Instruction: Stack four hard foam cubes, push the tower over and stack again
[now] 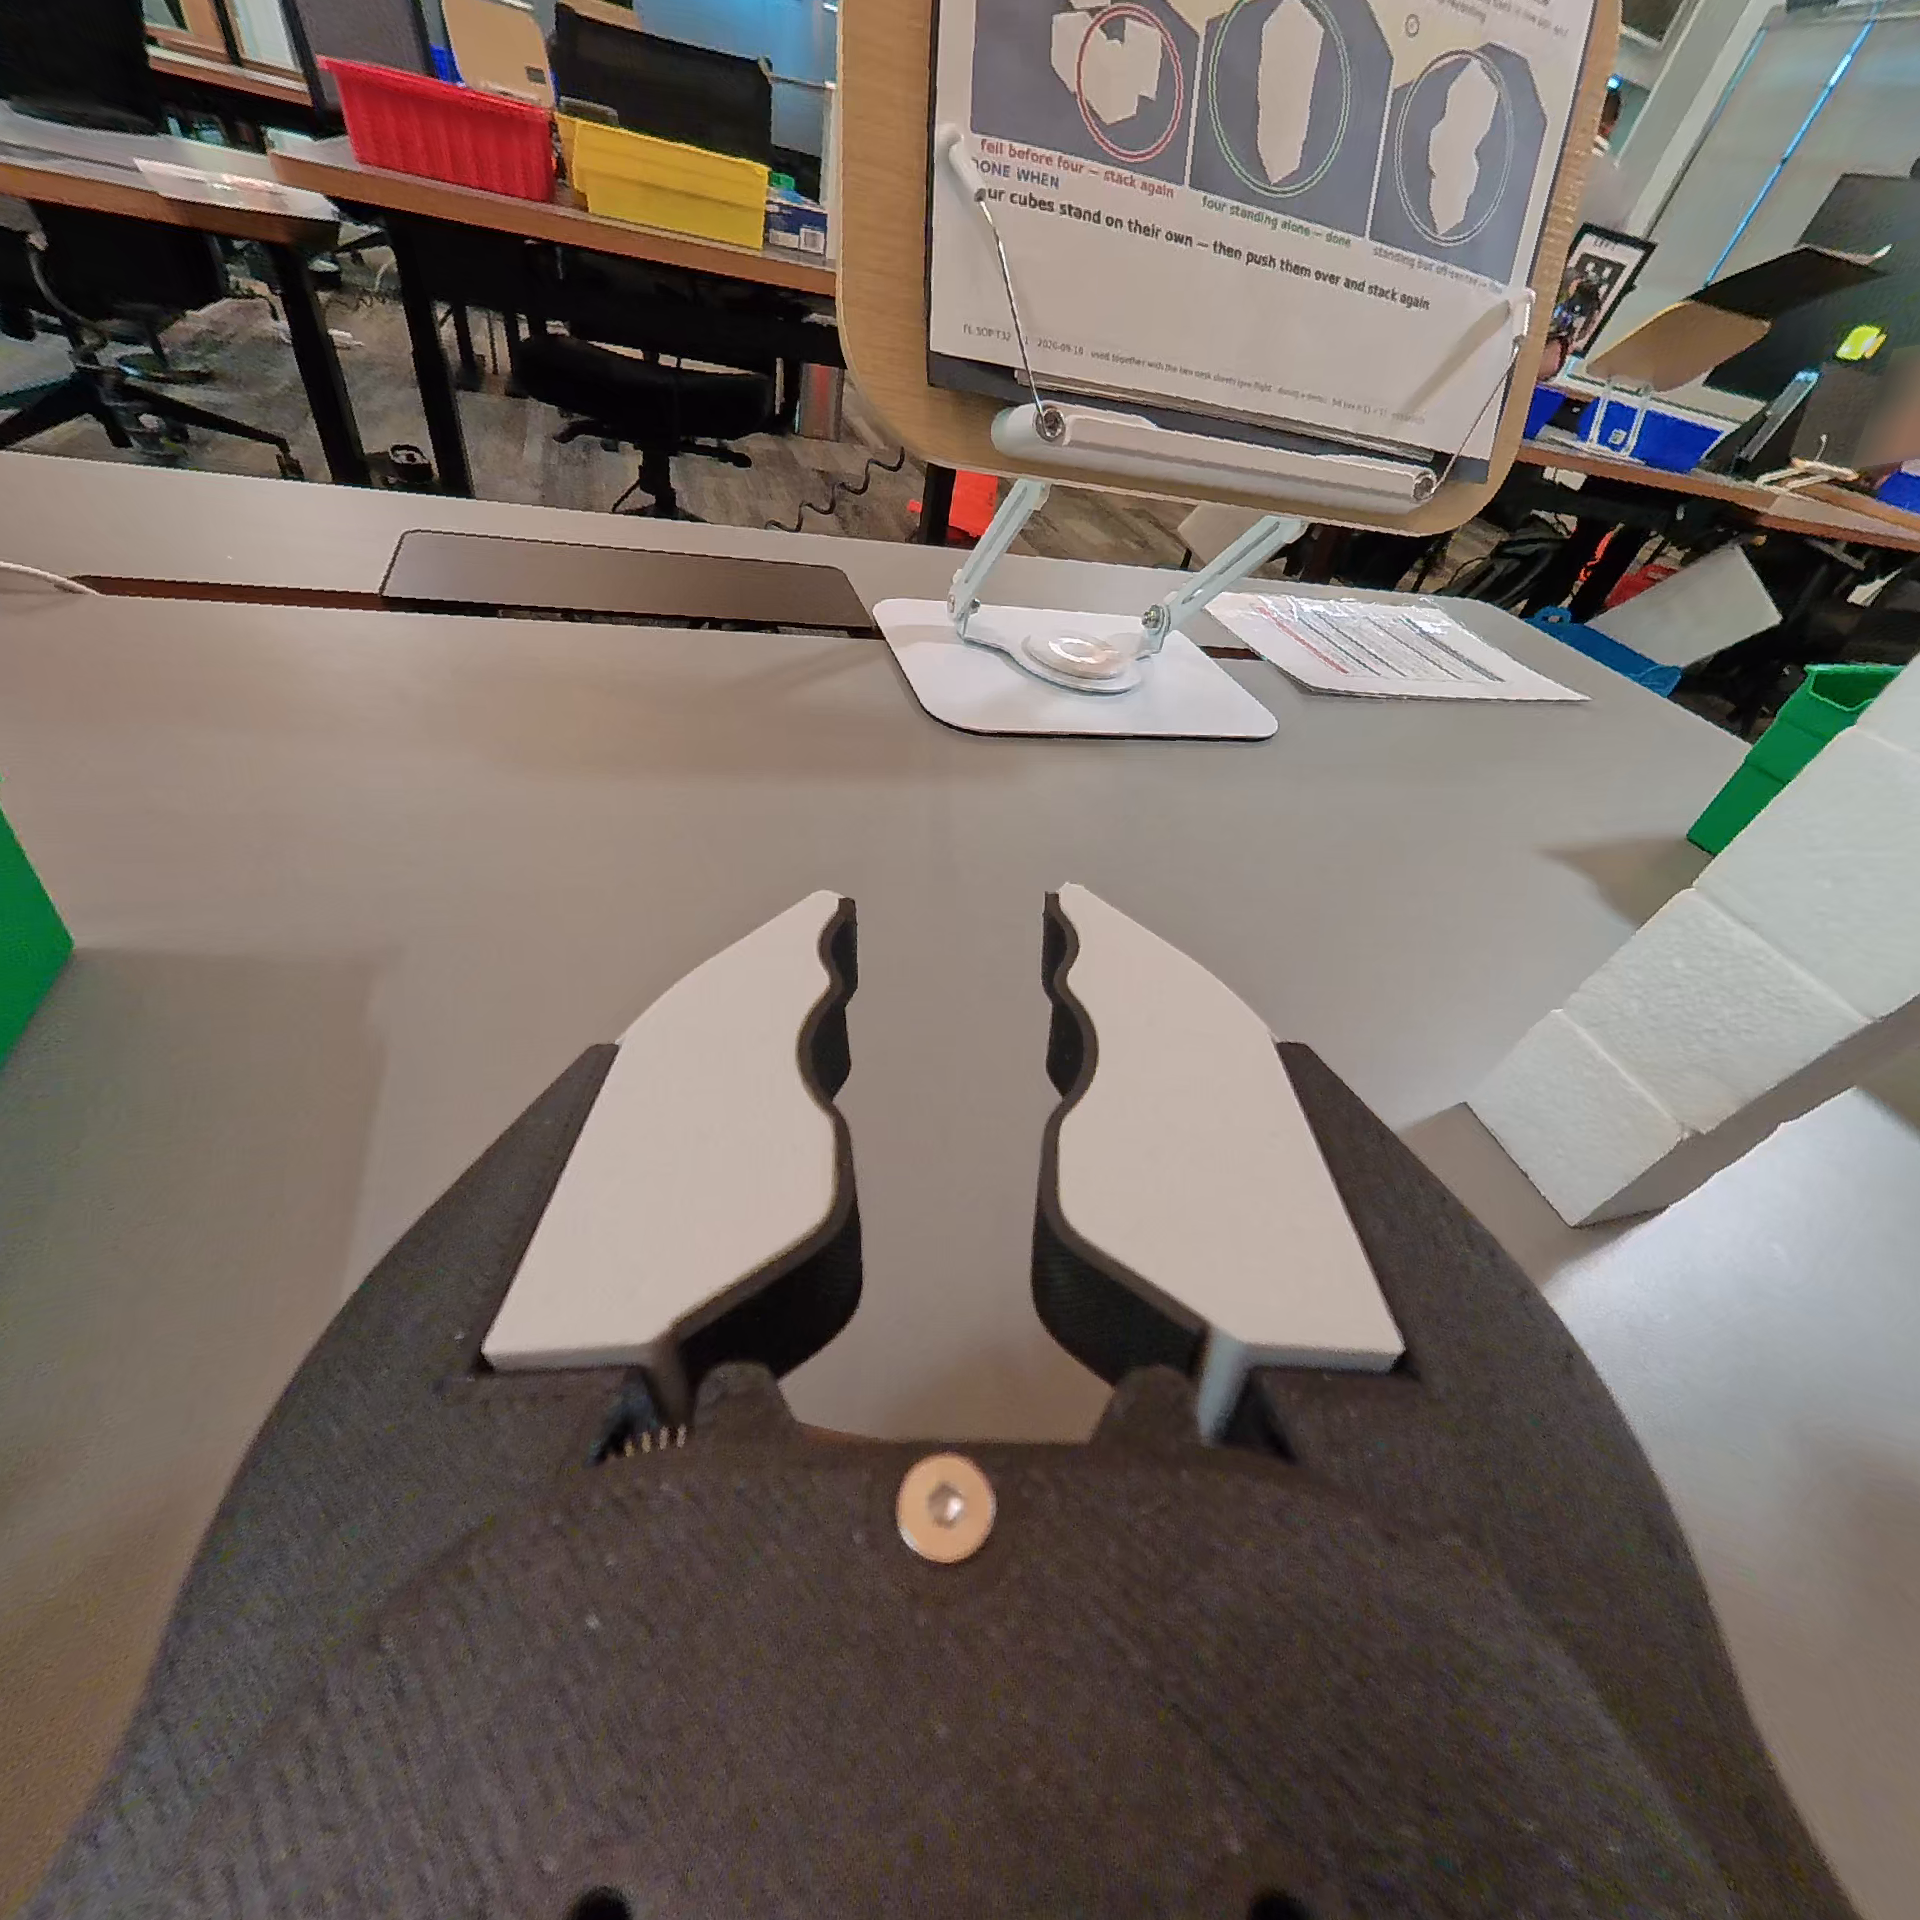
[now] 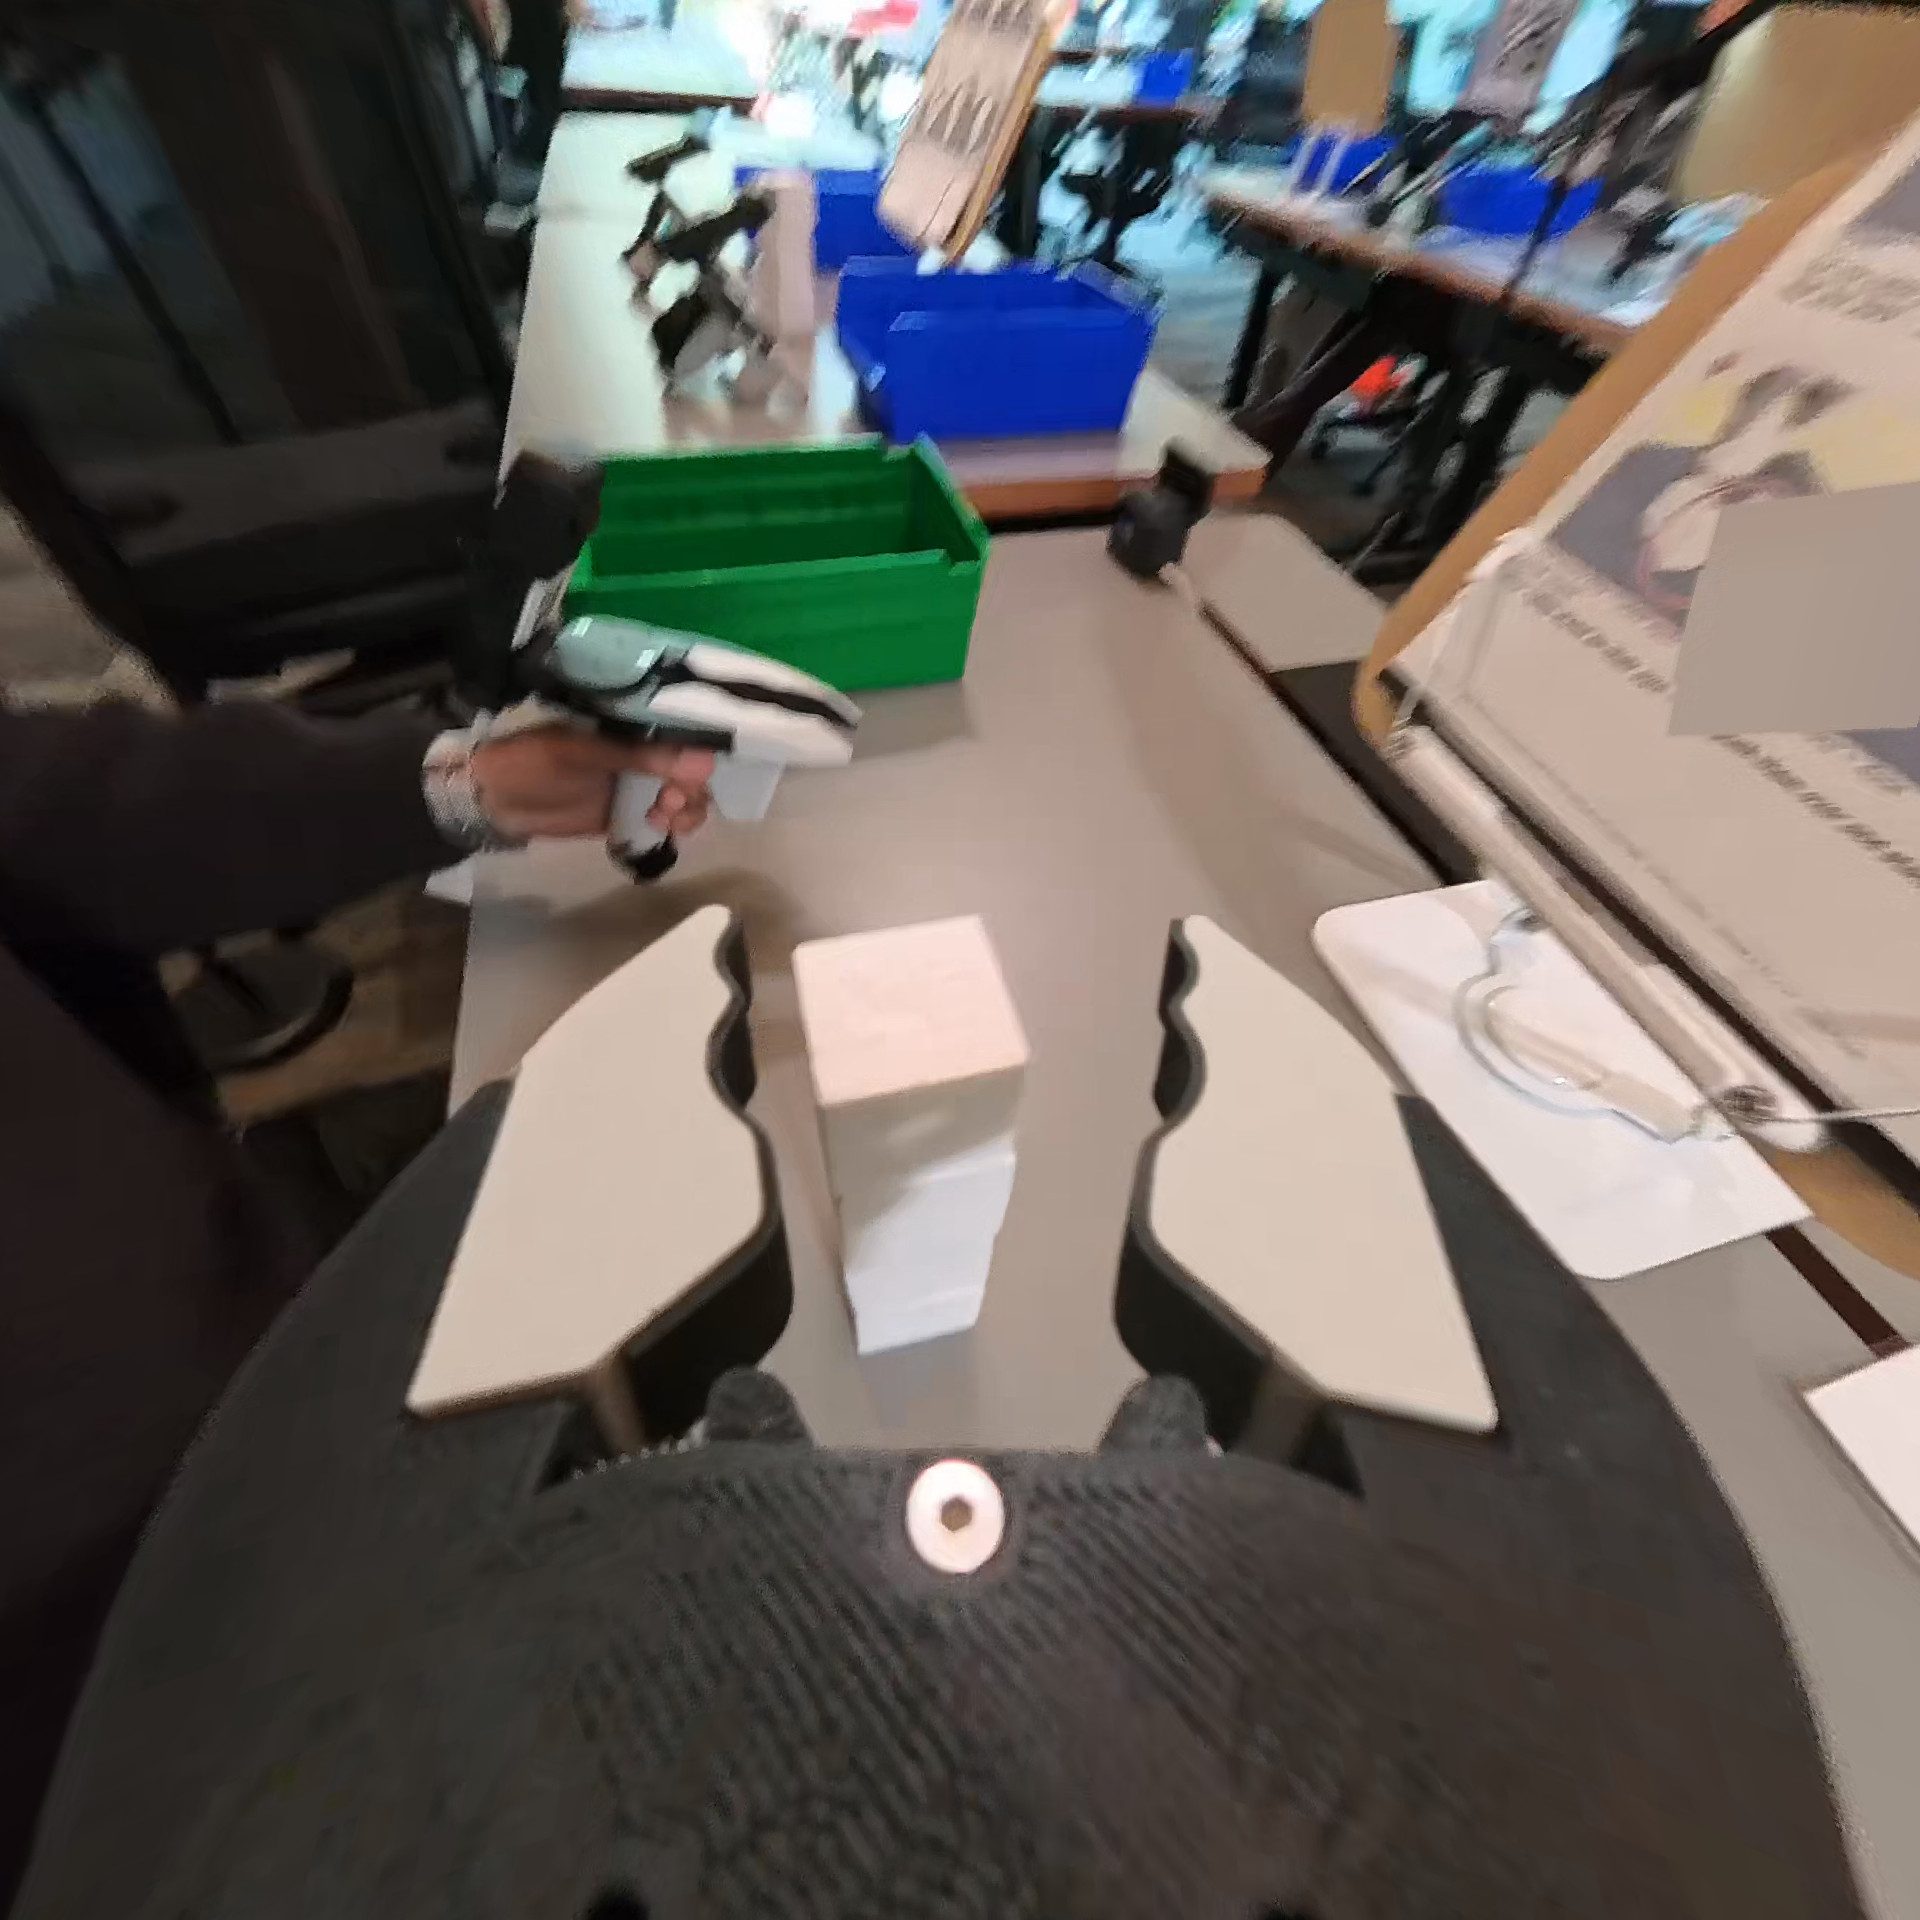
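A tower of several white foam cubes (image 2: 906, 1003) stands on the grey table (image 2: 1091, 748). In the right wrist view I look down on it. My right gripper (image 2: 956, 930) is open and empty above it, with the top cube showing between the fingers and touching neither. In the left wrist view the tower (image 1: 1704, 1039) sits at the right edge and looks slanted. My left gripper (image 1: 951, 899) is open and empty over bare table, left of the tower. It also shows in the right wrist view (image 2: 800, 717), held by a hand (image 2: 551, 779).
A document stand (image 1: 1195, 260) on a white base (image 1: 1081, 675) is at the table's back, with a printed sheet (image 1: 1392, 644) beside it. Green bins sit at the left (image 2: 790, 561) and right (image 1: 1808, 748) of the table. Other tables with coloured bins lie beyond. Tip to tip, the grippers are about 30 cm apart. From either gripper's tips it is about 20 cm to the tower (image 1: 1704, 1039).
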The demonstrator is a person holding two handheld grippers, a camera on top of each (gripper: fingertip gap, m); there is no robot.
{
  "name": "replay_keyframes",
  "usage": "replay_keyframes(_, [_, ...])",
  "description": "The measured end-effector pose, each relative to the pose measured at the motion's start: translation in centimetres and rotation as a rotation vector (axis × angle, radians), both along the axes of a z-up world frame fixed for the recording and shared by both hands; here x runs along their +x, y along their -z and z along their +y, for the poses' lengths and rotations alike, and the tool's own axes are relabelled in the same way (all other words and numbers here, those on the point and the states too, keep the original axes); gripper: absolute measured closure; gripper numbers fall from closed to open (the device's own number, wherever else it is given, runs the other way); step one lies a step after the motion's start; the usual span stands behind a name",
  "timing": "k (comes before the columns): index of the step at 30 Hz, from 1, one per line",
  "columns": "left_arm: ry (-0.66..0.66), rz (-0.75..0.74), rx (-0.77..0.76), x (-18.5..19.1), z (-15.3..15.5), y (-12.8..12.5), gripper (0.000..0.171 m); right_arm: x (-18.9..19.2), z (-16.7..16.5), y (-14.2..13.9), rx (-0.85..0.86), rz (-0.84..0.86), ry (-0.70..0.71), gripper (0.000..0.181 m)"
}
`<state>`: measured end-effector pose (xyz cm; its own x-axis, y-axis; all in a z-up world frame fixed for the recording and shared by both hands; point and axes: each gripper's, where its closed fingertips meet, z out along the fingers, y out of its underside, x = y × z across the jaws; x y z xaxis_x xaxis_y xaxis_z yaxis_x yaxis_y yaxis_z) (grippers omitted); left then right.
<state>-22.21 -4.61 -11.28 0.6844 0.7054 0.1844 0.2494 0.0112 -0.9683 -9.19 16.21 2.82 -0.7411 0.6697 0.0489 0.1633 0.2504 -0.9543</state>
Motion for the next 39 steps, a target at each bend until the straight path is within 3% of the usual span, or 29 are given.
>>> replay_keyframes(7, [0.005, -0.004, 0.008, 0.1, 0.1, 0.0, 0.136, -1.9, 4.2, -4.3, -0.174, 0.145, 0.245, 0.11])
replay_keyframes(13, [0.007, -0.004, 0.001, 0.1, 0.3, 0.0, 0.134, -2.7, 7.4, -3.1, -0.063, 0.136, 0.438, 0.131])
replay_keyframes(17, [0.007, 0.003, 0.007, -0.1, 0.6, -0.3, 0.134, -2.4, 7.8, -2.6, -0.1, 0.125, 0.464, 0.15])
replay_keyframes(23, [0.051, 0.011, 0.012, -0.3, 2.8, -0.4, 0.134, -2.5, 8.9, 0.5, -0.19, 0.076, 0.598, 0.181])
replay_keyframes(30, [0.13, 0.025, 0.013, -0.2, 6.6, -0.7, 0.136, -1.4, 11.2, 4.0, -0.226, 0.044, 0.758, 0.181])
replay_keyframes(39, [0.195, 0.074, 0.015, 0.1, 11.0, -1.4, 0.139, 0.3, 13.3, 10.8, -0.206, -0.13, 0.945, 0.181])
